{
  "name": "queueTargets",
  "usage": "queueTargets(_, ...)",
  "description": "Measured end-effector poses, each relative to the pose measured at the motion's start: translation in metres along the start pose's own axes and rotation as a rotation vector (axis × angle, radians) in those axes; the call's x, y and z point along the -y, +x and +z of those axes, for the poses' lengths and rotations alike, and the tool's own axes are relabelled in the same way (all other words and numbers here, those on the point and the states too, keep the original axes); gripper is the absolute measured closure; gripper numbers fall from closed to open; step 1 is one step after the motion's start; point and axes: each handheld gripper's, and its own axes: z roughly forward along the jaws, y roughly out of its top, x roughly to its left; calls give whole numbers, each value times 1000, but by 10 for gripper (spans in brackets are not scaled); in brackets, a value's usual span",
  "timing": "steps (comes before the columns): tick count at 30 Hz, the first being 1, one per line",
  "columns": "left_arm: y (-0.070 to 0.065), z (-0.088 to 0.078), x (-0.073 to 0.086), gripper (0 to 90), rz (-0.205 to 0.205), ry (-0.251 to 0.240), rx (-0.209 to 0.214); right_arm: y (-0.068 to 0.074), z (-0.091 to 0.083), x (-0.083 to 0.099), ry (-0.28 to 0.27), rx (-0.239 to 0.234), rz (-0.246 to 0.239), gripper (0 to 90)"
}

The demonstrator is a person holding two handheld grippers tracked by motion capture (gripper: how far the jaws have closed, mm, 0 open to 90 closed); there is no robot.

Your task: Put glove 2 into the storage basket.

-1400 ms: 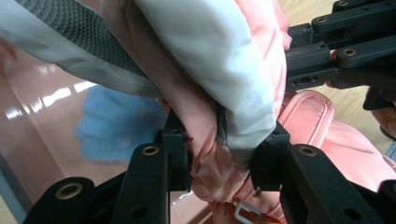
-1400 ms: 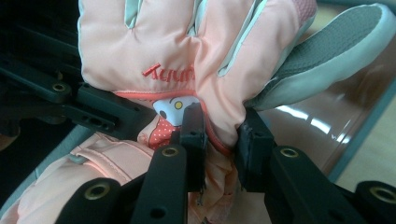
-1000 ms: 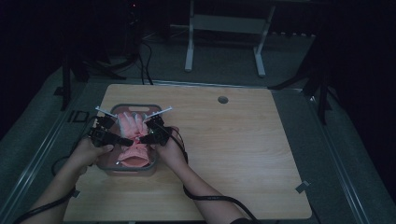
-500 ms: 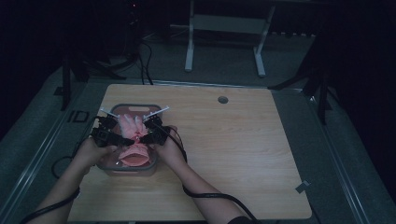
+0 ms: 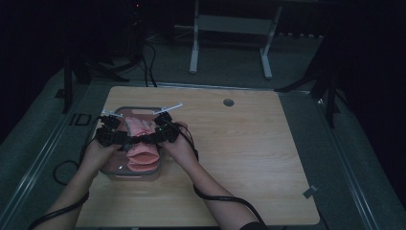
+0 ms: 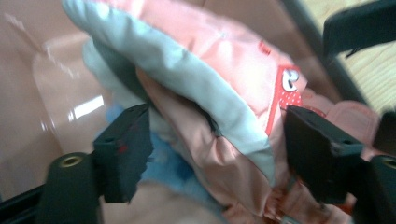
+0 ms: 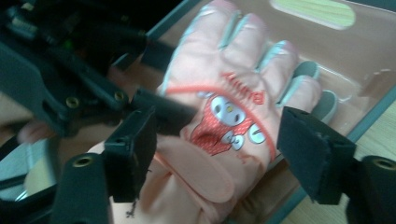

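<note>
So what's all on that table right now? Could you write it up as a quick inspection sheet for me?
Surface: wooden table, with a round grommet hole near its far edge.
Job's things: pink gloves with grey palms and a cartoon patch, lying in a shallow pinkish tray at the table's left.
Clutter: nothing seen on the table beyond the tray.
Grippers: left gripper and right gripper have just been opening; their jaws stand apart on either side of the gloves, pads not pressing.
Cables: a black cable trails from the right gripper across the table; another loops off the left edge.
Surroundings: dark room, white stand legs behind the table.
</note>
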Motion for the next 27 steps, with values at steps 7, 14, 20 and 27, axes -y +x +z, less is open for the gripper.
queueTargets(7, -6, -15, -2, 16, 28, -142, 38, -9, -14, 1, -30, -14, -18, 210)
queueTargets(14, -33, -34, -1, 16, 99, -214, 26, -13, -26, 3, -54, -21, -17, 205)
queueTargets(20, -58, -37, 3, 16, 150, -240, 74, -18, -43, 13, -71, -21, -38, 201)
queueTargets(27, -91, -30, 5, 16, 214, -243, 127, -23, -62, 26, -73, -24, -51, 196)
